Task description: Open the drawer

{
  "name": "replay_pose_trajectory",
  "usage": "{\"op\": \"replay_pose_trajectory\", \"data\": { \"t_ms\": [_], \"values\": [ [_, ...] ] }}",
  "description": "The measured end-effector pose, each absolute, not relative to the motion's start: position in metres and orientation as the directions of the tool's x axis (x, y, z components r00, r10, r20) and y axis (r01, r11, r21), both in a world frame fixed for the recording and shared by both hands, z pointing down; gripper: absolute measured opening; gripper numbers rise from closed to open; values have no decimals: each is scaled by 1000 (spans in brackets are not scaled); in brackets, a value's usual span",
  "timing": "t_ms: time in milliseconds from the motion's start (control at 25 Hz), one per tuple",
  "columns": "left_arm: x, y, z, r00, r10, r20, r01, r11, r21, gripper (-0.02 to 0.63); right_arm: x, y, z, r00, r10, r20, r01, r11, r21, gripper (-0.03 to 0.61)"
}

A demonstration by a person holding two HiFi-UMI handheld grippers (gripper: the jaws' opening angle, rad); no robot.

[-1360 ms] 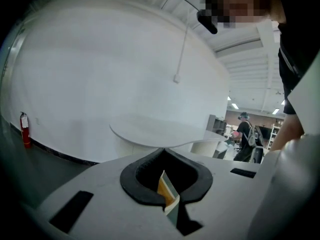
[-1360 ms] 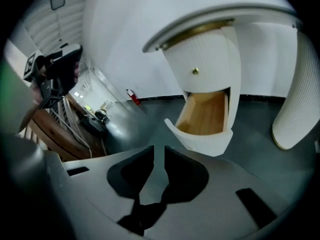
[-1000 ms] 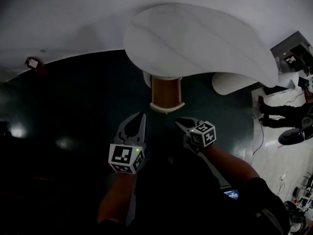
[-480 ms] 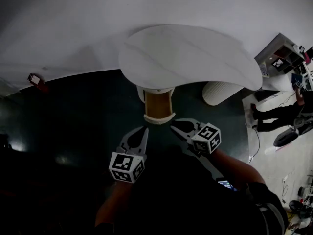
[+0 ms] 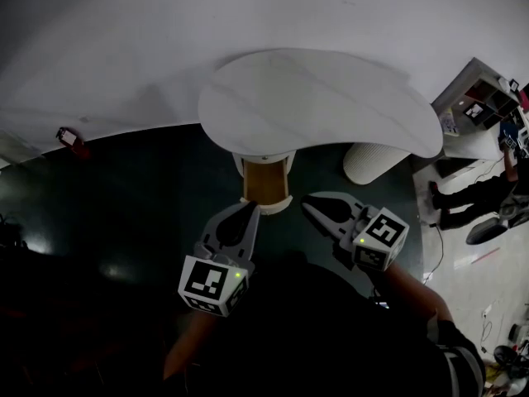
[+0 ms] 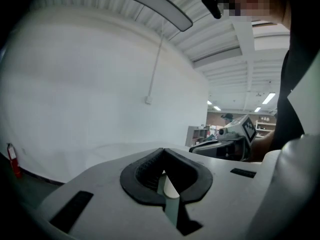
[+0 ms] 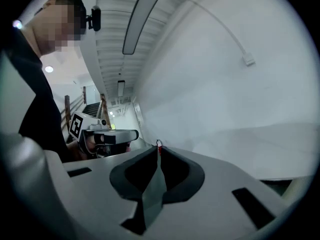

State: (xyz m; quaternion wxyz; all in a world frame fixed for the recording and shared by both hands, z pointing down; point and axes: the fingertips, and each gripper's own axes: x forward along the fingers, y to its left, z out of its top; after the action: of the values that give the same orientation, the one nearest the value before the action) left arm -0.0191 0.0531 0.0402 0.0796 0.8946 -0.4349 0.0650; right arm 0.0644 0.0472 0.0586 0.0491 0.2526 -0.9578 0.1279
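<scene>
head view: steeply down on table [image 5: 314,98] | gripper views: near level, facing wall [image 6: 75,84] | shared: wall

The white-and-black left gripper [image 5: 250,209] and right gripper [image 5: 308,202] are held side by side, near level, tips pointing forward. Both pairs of jaws are pressed together, nothing between them. The left forearm [image 5: 195,344] and right forearm [image 5: 408,288] trail back behind them.

Your head view is dim and underexposed: the dark floor [image 5: 124,197] swallows detail and shows faint glints at its left, while the white desk [image 5: 314,98] reads dull grey. All three views bend strongly toward black corners. In your gripper views the ceiling strip lights [image 6: 265,98] glow, and the near fingers [image 6: 145,171] look soft.
</scene>
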Motion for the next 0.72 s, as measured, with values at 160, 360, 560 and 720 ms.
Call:
{"op": "replay_pose_trajectory", "data": {
  "t_ms": [160,360,560,720],
  "values": [
    [-9,55,12,605,-783,142,-792,-611,2,12,77,49,17,-861,-503,75,-508,851,-131,25],
    [-14,49,9,581,-803,134,-813,-580,48,11,83,58,-20,-862,-507,-23,-506,861,-46,17],
    [-25,44,14,560,-815,147,-827,-560,47,11,83,56,-18,-861,-508,-18,-508,861,-26,17],
    [-28,40,12,550,-823,142,-835,-547,61,11,84,49,-15,-853,-522,-21,-520,852,-54,17]
  ]
}}
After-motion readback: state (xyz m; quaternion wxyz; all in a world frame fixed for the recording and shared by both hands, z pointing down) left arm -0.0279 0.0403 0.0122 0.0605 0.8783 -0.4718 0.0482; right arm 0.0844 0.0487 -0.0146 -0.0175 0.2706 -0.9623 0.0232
